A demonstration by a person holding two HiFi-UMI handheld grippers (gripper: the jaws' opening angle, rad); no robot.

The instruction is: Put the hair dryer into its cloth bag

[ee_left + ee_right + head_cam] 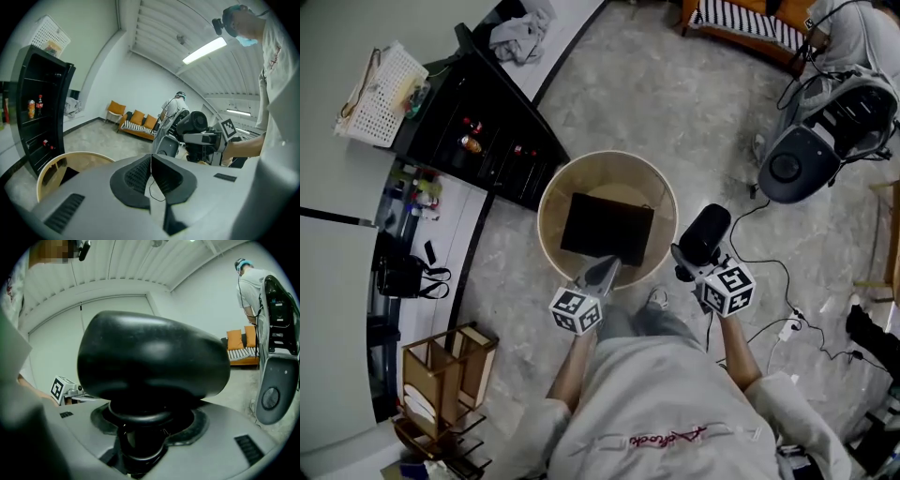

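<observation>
My right gripper point(692, 266) is clamped on the handle of the black dryer point(705, 232) and holds it just off the right edge of the round table point(551, 187), with the dryer's head beyond my jaws. The black bag point(607, 228) lies flat in the middle of the table. My left gripper point(602, 270) has its jaws pressed together and hangs over the table's near edge, its tip at the bag's near side.

1. Left gripper point(602, 272): jaws pressed together, nothing gripped, pointing forward and a bit down.
2. Right gripper point(684, 262): jaws wide, clamped on the handle of the hair dryer point(705, 232), dryer head above the jaws.
3. Left forearm point(572, 370) and right forearm point(739, 352): bare, both stretched forward from the torso, grippers side by side, apart.
</observation>
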